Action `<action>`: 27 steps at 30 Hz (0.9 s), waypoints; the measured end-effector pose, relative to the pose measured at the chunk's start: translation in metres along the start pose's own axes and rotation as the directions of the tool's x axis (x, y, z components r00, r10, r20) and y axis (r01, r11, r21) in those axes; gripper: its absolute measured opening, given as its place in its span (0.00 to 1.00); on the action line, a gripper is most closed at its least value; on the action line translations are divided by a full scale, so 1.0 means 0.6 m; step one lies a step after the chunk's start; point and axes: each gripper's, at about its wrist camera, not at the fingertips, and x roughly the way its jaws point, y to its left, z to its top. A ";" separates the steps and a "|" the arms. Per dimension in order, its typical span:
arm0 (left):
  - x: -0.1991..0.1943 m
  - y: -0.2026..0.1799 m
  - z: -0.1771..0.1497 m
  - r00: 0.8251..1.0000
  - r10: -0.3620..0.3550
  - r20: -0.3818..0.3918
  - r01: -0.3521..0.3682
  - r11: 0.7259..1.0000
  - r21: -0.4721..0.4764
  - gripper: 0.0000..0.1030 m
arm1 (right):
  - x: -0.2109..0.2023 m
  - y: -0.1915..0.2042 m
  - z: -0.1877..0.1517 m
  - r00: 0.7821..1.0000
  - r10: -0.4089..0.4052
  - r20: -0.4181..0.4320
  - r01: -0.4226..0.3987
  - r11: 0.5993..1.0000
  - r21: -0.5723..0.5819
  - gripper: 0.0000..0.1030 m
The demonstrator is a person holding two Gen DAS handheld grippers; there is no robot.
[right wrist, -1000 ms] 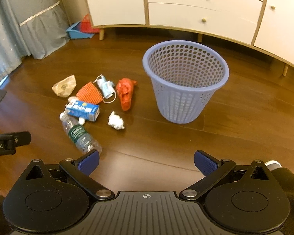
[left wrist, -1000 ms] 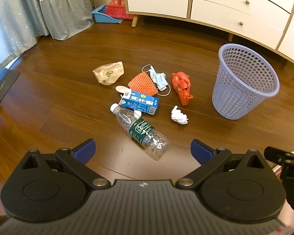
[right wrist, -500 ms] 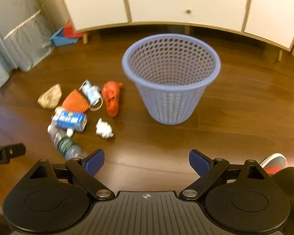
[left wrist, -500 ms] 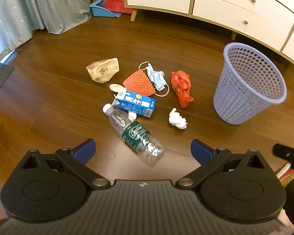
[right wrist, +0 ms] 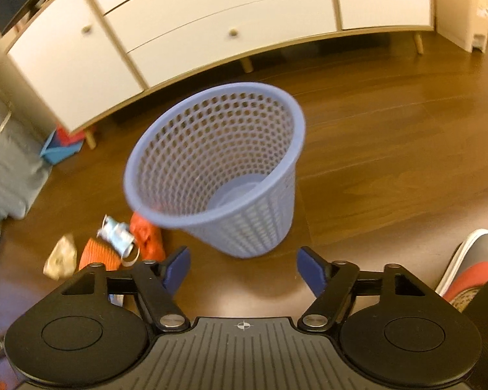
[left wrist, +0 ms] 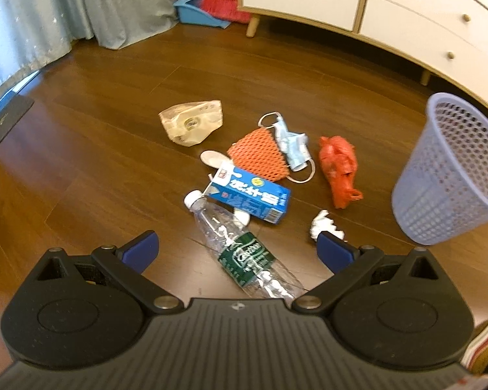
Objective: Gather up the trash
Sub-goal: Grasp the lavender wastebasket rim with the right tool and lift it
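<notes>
Trash lies scattered on the floor [left wrist: 114, 169], nothing yet in the basket [right wrist: 263, 227]. My left tool [left wrist: 237, 250] hangs spread above the plastic bottle [left wrist: 240, 250]; my right tool [right wrist: 242, 268], spread and empty, faces the basket. Next I should lower and pinch the bottle.

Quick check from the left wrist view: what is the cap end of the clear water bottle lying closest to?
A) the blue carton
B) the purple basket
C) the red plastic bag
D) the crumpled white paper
A: the water bottle has its white cap right beside the corner of the blue carton, while the red plastic bag, crumpled white paper and purple basket lie farther to the right.
</notes>
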 end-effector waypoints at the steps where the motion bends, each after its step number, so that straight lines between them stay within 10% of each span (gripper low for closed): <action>1: 0.008 0.003 0.000 1.000 0.008 -0.002 -0.008 1.000 0.000 0.99 | 0.005 -0.005 0.004 1.000 0.001 0.007 -0.001 1.000 0.017 0.62; 27: 0.153 0.017 -0.029 0.993 0.067 -0.098 -0.070 0.997 -0.033 0.99 | 0.097 -0.033 0.050 0.993 -0.072 0.094 0.049 0.974 0.219 0.20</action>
